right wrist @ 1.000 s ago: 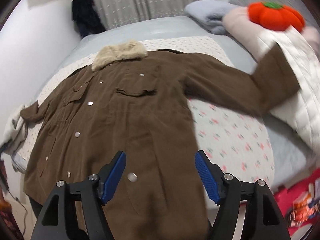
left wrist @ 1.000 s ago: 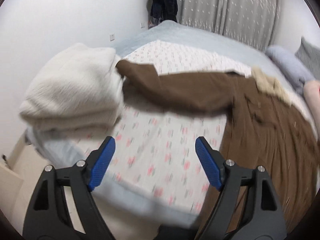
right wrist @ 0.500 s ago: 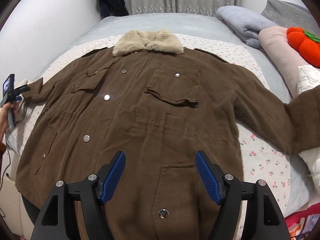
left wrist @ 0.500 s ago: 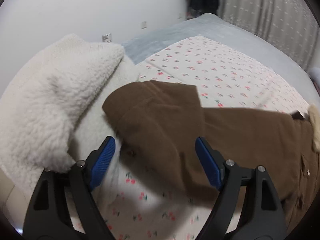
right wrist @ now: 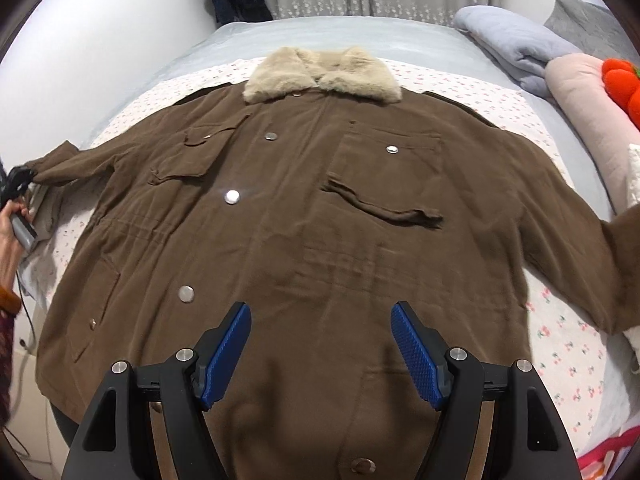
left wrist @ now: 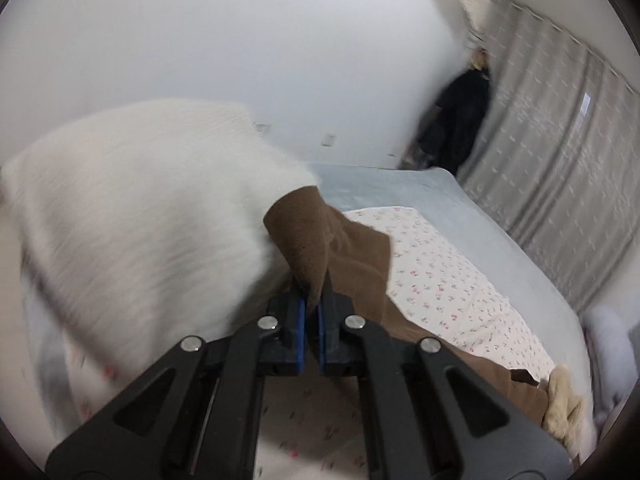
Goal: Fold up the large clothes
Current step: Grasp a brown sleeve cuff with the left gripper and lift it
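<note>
A large brown coat [right wrist: 320, 220] with a beige fur collar [right wrist: 320, 76] lies spread face up on the bed, sleeves out to both sides. My left gripper [left wrist: 311, 304] is shut on the cuff of its left sleeve [left wrist: 320, 240], lifted a little off the bed. In the right wrist view the left gripper [right wrist: 18, 178] shows at the far left, holding that sleeve end. My right gripper [right wrist: 322, 344] is open and empty, hovering over the coat's lower front.
A folded white fleece [left wrist: 140, 208] sits beside the held cuff. The floral sheet [right wrist: 560, 328] covers a grey-blue bed. A grey blanket [right wrist: 516, 52], pink pillow [right wrist: 588, 108] and orange plush [right wrist: 624, 84] lie at the right. Curtains [left wrist: 560, 160] hang behind.
My left gripper moved in to the sleeve cuff, closed on it and raised it. My right gripper stayed open and moved closer over the coat's lower front.
</note>
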Demonstrator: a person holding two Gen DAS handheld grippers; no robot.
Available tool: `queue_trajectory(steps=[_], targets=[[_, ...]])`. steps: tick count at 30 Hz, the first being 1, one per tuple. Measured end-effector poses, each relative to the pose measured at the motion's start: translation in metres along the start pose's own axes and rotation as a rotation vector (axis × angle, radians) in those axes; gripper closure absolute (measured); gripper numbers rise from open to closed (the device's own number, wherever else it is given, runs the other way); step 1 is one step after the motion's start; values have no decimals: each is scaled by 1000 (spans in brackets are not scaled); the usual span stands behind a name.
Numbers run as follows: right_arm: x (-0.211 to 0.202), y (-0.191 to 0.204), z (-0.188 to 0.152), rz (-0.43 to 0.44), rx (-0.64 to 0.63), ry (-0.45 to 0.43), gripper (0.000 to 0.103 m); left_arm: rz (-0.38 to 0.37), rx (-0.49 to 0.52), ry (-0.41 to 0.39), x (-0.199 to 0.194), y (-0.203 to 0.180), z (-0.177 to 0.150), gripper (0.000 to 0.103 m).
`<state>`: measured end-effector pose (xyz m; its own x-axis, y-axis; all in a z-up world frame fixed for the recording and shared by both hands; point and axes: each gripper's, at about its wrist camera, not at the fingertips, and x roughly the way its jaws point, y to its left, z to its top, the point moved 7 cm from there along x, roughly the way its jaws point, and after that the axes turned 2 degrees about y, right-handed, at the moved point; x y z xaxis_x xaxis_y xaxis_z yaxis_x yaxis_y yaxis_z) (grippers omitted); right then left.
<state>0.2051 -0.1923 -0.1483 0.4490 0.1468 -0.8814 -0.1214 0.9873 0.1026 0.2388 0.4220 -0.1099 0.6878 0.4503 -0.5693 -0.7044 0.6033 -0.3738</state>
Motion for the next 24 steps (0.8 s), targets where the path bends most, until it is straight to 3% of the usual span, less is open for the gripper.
queue_trajectory(steps=[4,6,7,8,10,11,13,15,16,18,20,24], targets=[[9,16,2,29,-28,11,29,64,-69,101,15,30,-50,94],[11,22,0,27,-47,20,29,4,-51,109,11,32,-63,90],[11,24,-1,27,-56,23,29,-20,-35,113,11,29,-65,72],[11,25,-1,29,-63,25,29,-46,-18,117,10,27,-65,46],[11,27,-2,37,-68,28,29,-79,-7,116,12,24,-59,30],[11,27,-3,41,-65,29,29,-76,2,141,18,20,-56,30],[15,27,-2,52,-53,34,29,-60,-7,183,28,17,-52,31],[18,28,-1,58,-40,37,29,-50,-28,208,36,8,-47,66],[19,29,0,64,-35,39,29,-24,-17,233,38,3,-47,96],[20,31,2,76,-34,41,29,33,0,235,36,-4,-44,96],[19,35,9,85,-35,36,29,9,4,182,27,-21,-32,96],[18,58,47,158,-45,7,29,-113,9,65,7,-58,6,96]])
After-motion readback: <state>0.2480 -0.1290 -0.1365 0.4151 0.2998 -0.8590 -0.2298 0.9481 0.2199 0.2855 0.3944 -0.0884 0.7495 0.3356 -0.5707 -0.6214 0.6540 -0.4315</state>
